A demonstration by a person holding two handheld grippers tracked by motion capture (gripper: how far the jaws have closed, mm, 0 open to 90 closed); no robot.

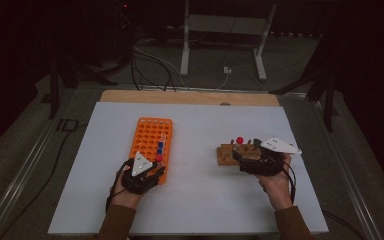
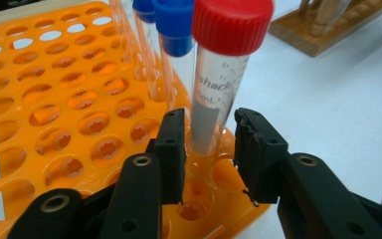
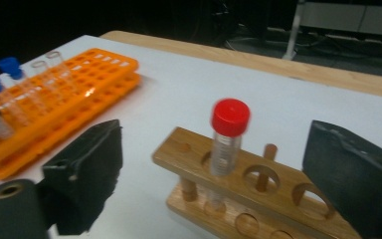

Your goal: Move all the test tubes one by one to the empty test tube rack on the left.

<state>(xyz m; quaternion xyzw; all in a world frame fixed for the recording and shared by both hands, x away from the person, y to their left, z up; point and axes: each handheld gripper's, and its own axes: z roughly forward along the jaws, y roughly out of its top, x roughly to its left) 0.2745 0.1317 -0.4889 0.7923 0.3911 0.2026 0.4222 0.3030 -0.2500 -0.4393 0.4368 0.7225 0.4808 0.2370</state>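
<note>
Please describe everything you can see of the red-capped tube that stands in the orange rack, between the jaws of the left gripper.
The red-capped tube is a clear, plastic-looking cylinder with a ribbed red screw cap and grey printed markings. It stands nearly upright in a hole at the near edge of the orange rack, in front of two blue-capped tubes. The left gripper has its black jaws open on either side of the tube's lower part, apparently not yet pressing it. It looks empty.
</note>
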